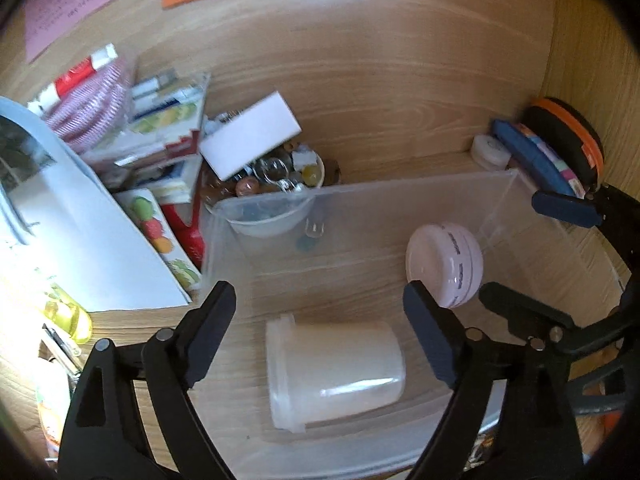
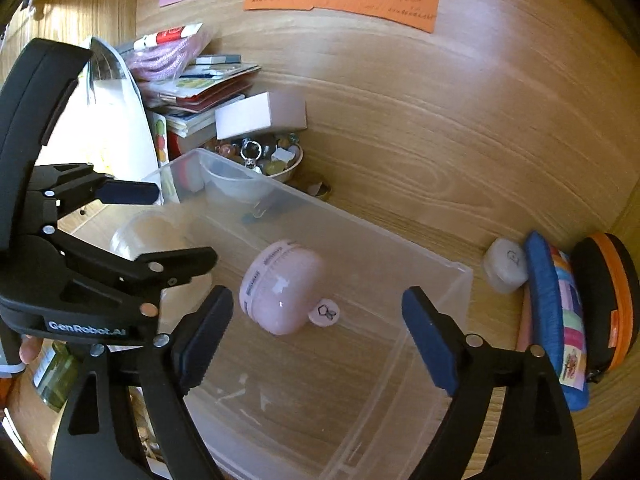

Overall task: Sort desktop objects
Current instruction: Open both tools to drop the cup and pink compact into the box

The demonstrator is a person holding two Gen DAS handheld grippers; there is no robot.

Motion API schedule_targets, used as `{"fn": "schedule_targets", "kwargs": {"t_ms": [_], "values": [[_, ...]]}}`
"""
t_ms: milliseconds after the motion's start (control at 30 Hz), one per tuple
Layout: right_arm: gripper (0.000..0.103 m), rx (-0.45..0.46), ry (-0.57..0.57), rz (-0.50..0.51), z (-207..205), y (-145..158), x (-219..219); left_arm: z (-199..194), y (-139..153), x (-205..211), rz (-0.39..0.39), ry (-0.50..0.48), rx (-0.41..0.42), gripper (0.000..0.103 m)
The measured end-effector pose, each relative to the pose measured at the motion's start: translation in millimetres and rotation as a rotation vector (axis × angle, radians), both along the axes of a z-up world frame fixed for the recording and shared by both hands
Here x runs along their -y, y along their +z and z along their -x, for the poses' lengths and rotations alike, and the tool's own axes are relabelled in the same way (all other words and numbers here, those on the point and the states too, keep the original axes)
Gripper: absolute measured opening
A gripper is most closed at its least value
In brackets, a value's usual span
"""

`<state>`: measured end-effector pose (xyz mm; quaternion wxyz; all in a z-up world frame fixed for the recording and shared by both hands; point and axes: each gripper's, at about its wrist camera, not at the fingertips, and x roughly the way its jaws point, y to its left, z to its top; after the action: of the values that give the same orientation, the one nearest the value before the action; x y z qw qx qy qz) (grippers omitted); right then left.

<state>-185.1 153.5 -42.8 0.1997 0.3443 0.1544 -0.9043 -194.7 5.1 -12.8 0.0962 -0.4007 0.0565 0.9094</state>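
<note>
A clear plastic bin (image 1: pixel 400 184) (image 2: pixel 440 272) stands on the wooden desk. Inside lie a translucent white jar (image 1: pixel 332 372) (image 2: pixel 152 232) on its side and a round pink case (image 1: pixel 444 264) (image 2: pixel 280 288). My left gripper (image 1: pixel 320 316) is open and empty above the jar; it also shows at the left of the right wrist view (image 2: pixel 172 224). My right gripper (image 2: pixel 316 320) is open and empty just above the pink case; its fingers (image 1: pixel 560 208) reach in at the right of the left wrist view.
A bowl of trinkets (image 1: pixel 280 176) (image 2: pixel 264 156) with a white box (image 1: pixel 252 136) (image 2: pixel 260 116) on it sits behind the bin. Books and packets (image 1: pixel 160 136) (image 2: pixel 196 88) pile at left. A white disc (image 2: pixel 504 266), blue pouch (image 2: pixel 556 320) and orange-black case (image 2: pixel 608 300) lie right.
</note>
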Motion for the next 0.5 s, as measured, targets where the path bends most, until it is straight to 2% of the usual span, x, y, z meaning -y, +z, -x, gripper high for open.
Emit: {"fn": "schedule_targets", "kwargs": {"t_ms": [167, 500], "values": [[0.084, -0.036, -0.010, 0.007, -10, 15, -4, -13, 24, 9, -0.027, 0.032, -0.054, 0.094], [0.087, -0.124, -0.016, 0.083, -65, 57, -15, -74, 64, 23, 0.005, 0.081, -0.176, 0.098]]}}
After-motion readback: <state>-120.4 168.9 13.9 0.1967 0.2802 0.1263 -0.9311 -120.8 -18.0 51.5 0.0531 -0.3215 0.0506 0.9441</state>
